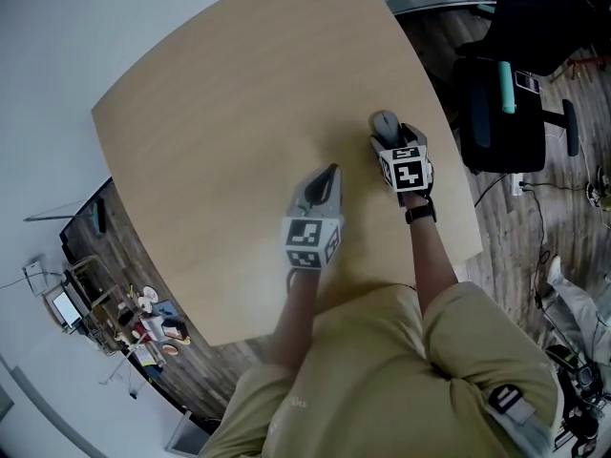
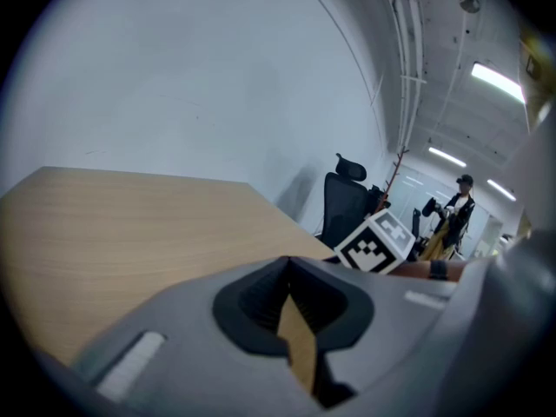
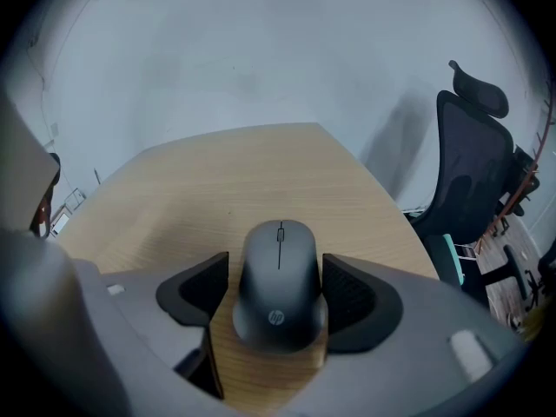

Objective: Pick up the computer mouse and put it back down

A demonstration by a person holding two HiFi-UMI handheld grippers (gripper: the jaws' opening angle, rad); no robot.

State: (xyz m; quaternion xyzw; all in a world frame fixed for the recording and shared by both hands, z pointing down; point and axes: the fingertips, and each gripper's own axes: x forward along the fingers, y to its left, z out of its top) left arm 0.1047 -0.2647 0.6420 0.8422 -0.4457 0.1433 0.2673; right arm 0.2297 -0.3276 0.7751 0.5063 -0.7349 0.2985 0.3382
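Wooden table, one dark mouse, right hand-held gripper open astride it, left hand-held gripper closed

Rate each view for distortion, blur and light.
Head view: the wide lens bows the table edges, and the light is even and soft. Left gripper view: dark round border, with the near body of the left gripper soft. Right gripper view: the mouse is sharp, the corners are dark and the chair is bowed.

Computer mouse: smooth, matt dark-grey plastic. Table: pale wood-grain top, smooth with a low sheen. Right gripper pads: black and ribbed, set in matt grey plastic shells.
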